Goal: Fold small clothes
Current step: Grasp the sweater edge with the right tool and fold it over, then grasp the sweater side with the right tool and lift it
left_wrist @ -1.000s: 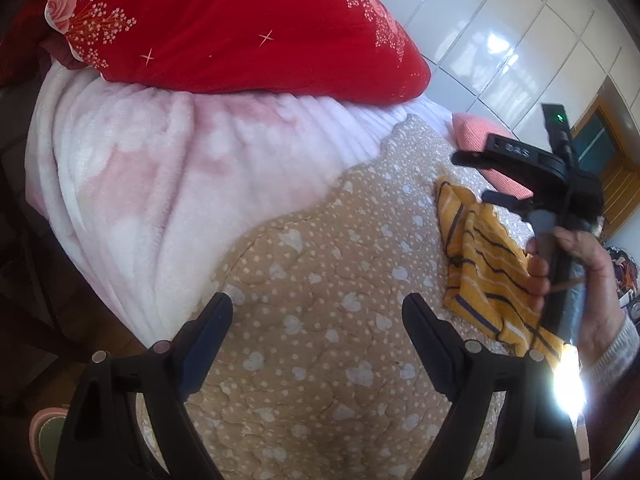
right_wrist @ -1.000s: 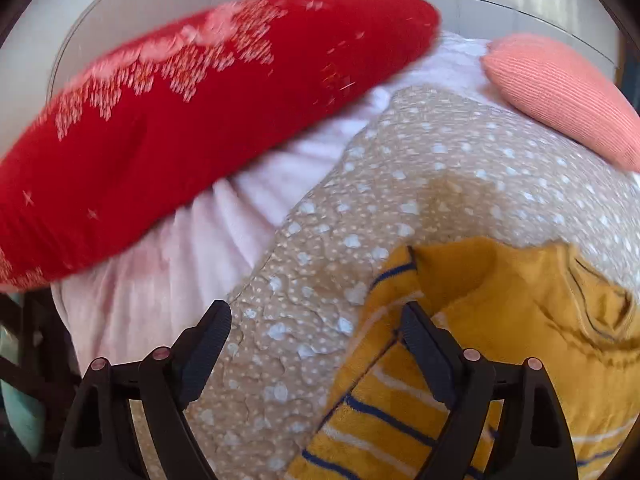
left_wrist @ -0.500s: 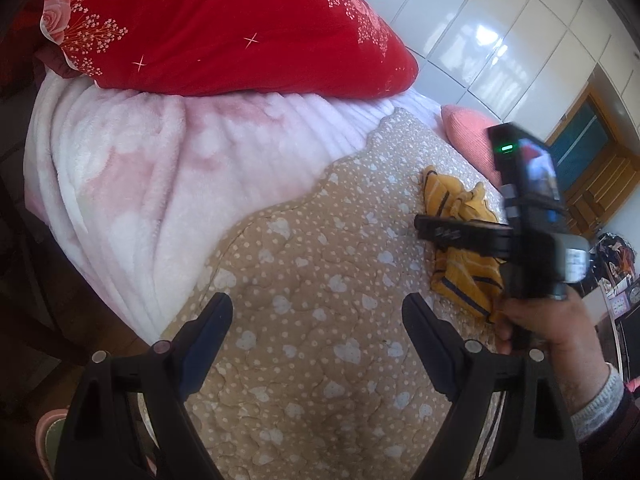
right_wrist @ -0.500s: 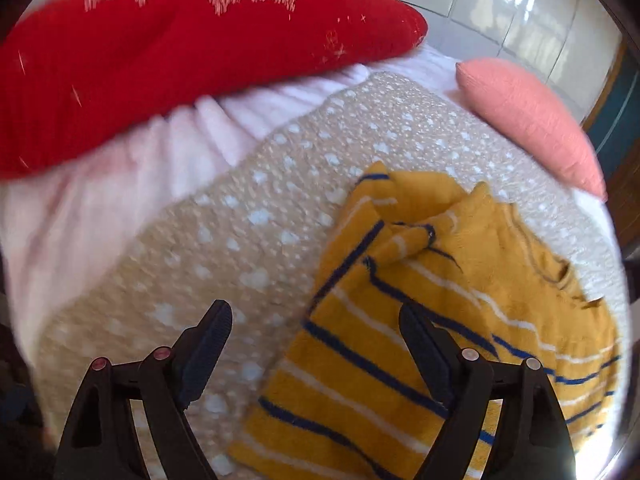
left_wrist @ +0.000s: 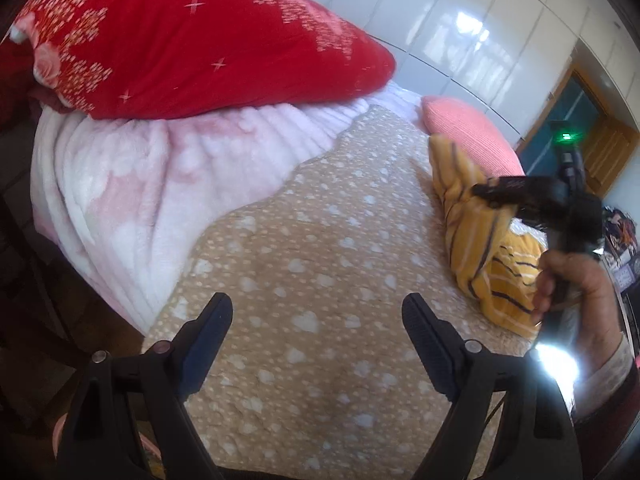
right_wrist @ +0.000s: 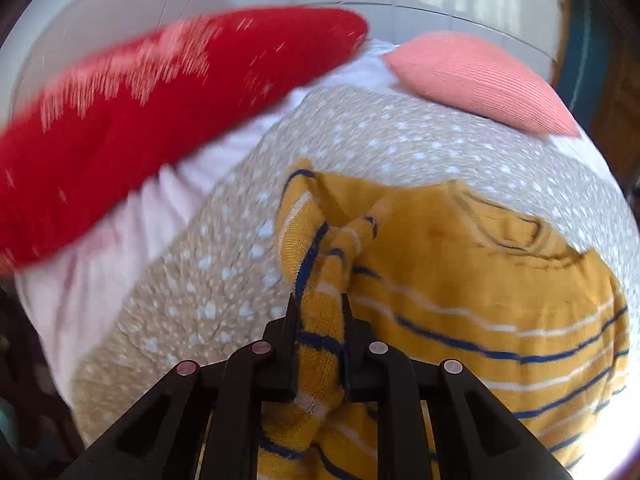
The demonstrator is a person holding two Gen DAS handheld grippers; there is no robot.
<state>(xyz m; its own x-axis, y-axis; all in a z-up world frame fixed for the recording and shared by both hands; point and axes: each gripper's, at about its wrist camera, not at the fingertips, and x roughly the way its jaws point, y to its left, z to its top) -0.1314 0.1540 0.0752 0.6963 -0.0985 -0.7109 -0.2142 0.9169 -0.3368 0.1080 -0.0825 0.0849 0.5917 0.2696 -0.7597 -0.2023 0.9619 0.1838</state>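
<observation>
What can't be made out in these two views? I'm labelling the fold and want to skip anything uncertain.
- Yellow striped top: its lower edge is cut off by the frame and glare in the right wrist view.
- Right gripper: closing on a bunched fold; which part of the top is unclear.
- Red pillow: pattern smeared by motion blur.
- Left gripper: open, nothing between its fingers.

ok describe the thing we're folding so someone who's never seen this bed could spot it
On the bed, look at the tan blanket with white hearts, below the red pillow and the coral cushion. The small mustard-yellow top lies there; only it has navy and white stripes, one bunched edge between the closing right hand-held gripper.
</observation>
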